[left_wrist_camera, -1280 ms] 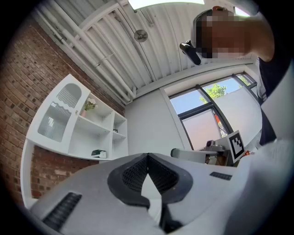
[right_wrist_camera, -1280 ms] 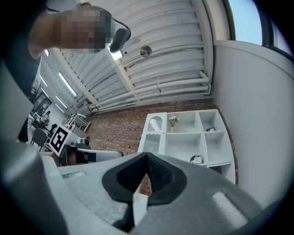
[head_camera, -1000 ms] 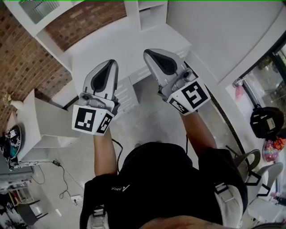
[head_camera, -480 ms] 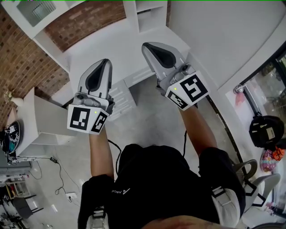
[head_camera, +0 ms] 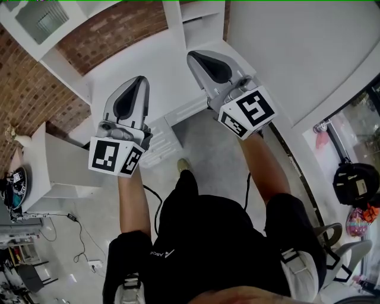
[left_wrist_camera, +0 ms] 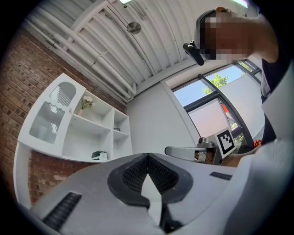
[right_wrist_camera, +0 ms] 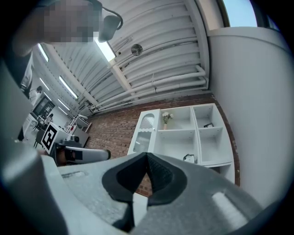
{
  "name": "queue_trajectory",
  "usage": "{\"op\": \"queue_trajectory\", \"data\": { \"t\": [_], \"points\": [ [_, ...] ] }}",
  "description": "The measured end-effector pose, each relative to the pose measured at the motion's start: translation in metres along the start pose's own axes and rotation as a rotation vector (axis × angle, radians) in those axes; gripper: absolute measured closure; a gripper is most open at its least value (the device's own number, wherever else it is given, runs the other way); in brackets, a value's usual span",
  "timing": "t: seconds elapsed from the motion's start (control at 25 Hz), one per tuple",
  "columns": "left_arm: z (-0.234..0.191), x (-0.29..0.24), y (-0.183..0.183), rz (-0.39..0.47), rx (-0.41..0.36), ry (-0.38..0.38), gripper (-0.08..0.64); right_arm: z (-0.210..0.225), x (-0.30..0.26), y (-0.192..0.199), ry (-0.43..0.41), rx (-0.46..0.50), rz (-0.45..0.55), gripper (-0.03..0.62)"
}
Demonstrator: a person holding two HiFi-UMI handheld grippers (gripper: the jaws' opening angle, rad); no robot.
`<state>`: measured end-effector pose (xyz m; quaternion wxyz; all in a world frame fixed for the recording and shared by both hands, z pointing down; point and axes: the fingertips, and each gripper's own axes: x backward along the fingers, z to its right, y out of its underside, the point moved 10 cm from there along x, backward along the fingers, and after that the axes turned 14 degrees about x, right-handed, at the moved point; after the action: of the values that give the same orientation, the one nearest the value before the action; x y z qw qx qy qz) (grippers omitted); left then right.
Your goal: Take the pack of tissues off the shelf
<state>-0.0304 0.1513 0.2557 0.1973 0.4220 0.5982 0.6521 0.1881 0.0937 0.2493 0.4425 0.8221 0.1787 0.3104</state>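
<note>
On shelf (right_wrist_camera: 177,142), lower compartment: tissue pack (right_wrist_camera: 189,158); left hand-held gripper (left_wrist_camera: 148,156), right hand-held gripper (right_wrist_camera: 147,156) closed (empty).

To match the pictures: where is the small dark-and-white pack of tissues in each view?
Head view: not in it.
Left gripper view: the small dark-and-white pack of tissues lies low in the white shelf unit, left of centre.
Right gripper view: the pack is right of centre.
Shared landmark: the unit's arched ribbed-glass door.
</note>
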Motion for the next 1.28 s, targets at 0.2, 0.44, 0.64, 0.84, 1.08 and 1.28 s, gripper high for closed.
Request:
{"op": "queue_trajectory", "data": {
  "t": [0.2, 0.44, 0.64, 0.84, 1.08, 1.28],
  "points": [
    [-0.051, -0.038, 0.014, 0.02, 0.017, 0.02, 0.561, 0.026, -0.047, 0.032, 0.008, 0.013, -0.011, 0.591],
    [-0.143, -0.101, 0.018, 0.034, 0.028, 0.039, 0.561, 0.079, -0.146, 0.074, 0.033, 0.037, -0.04, 0.59],
    [-0.229, -0.151, 0.021, 0.031, 0.027, 0.06, 0.561, 0.119, -0.237, 0.11, 0.072, 0.074, -0.069, 0.589],
    [-0.301, -0.197, 0.023, 0.024, 0.039, 0.084, 0.561, 0.155, -0.314, 0.137, 0.097, 0.104, -0.104, 0.575],
    [-0.358, -0.245, 0.024, 0.016, 0.04, 0.12, 0.561, 0.186, -0.385, 0.155, 0.109, 0.13, -0.143, 0.536],
    [-0.383, -0.274, 0.029, 0.001, 0.043, 0.131, 0.561, 0.213, -0.426, 0.171, 0.128, 0.128, -0.198, 0.464]
  ]
}}
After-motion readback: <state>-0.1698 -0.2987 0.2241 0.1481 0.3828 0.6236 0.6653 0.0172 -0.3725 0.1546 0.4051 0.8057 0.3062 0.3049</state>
